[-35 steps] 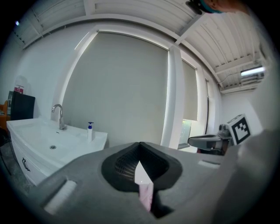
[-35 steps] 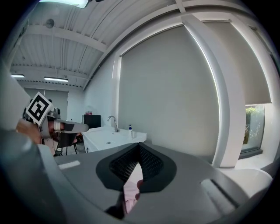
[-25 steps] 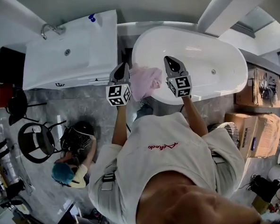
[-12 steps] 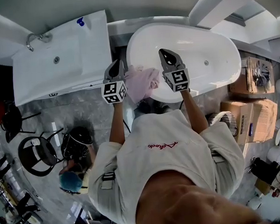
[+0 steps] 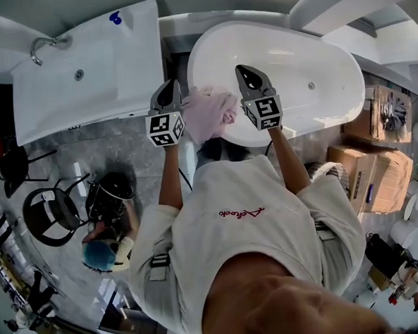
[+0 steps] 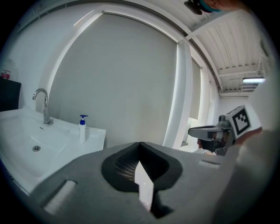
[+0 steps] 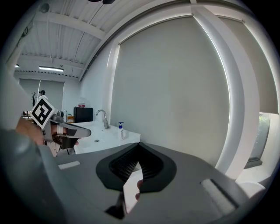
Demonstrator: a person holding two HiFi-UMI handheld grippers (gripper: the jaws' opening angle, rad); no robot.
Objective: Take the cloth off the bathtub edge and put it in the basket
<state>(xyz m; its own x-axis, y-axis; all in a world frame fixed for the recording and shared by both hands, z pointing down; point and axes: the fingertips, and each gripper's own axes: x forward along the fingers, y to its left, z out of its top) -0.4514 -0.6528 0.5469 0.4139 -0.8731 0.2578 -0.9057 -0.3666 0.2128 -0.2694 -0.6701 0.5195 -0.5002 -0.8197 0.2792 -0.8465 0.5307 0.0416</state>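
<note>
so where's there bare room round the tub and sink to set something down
Free: inside the bathtub, bare white from the right gripper out to the drain; the sink basin between faucet and blue-capped bottle. Crowded: the tub's near edge, where the pink cloth sits between left gripper and right.

The head view looked steeply down past the person's chest (image 5: 247, 217): bathtub (image 5: 308, 58) upper right, sink (image 5: 83, 75) upper left. Each gripper view sat close behind its own jaws, facing roughly level at the wall (image 6: 122, 78). Both shared the sink and soap bottle (image 6: 82, 129); one caught the right gripper (image 6: 193, 131) at its right edge, the other the left gripper (image 7: 86, 130) at its left.
</note>
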